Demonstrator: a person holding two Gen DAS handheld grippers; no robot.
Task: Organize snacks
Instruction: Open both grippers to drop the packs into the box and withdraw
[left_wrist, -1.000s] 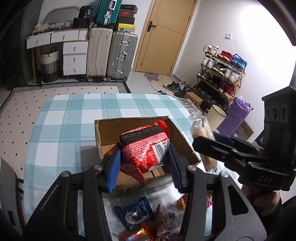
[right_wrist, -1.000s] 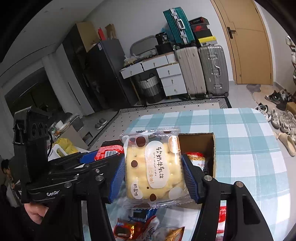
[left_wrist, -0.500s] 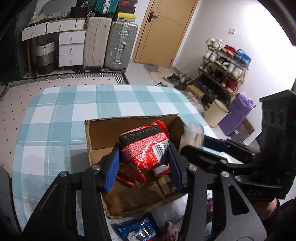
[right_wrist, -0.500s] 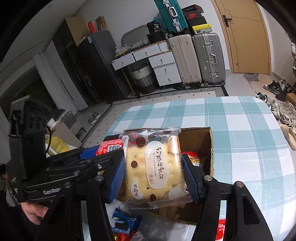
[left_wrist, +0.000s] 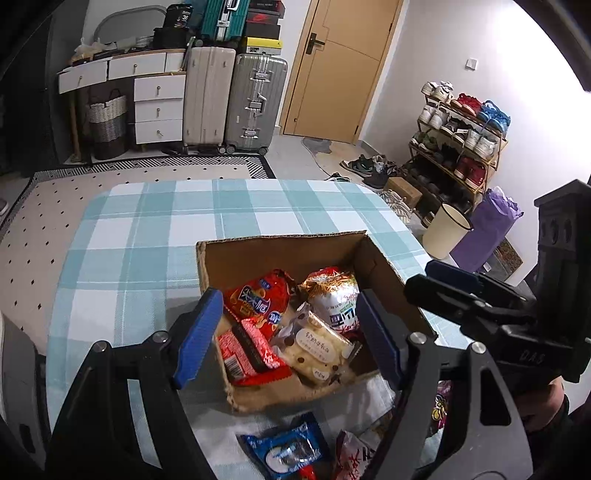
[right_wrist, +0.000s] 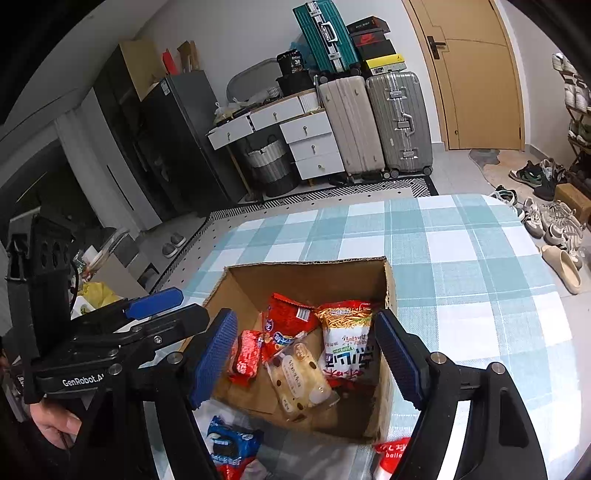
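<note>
Over the cardboard box (left_wrist: 280, 254) on the desk (left_wrist: 147, 236): left gripper (left_wrist: 288, 332) and right gripper (right_wrist: 308, 354) fingers opening, nothing between; red packet (left_wrist: 251, 350) and biscuit pack (right_wrist: 299, 376) seemingly lying inside.

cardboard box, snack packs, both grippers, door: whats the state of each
cardboard box: open-topped, upright on the table
yellow biscuit pack: lying inside the box
red snack pack: lying inside the box
blue cookie pack: outside the box
left gripper: empty, jaws opening
right gripper: empty, jaws opening
door: closed

"genrobot.ai" on left gripper (right_wrist: 153, 306); "d.a.s" on right gripper (left_wrist: 448, 275).
</note>
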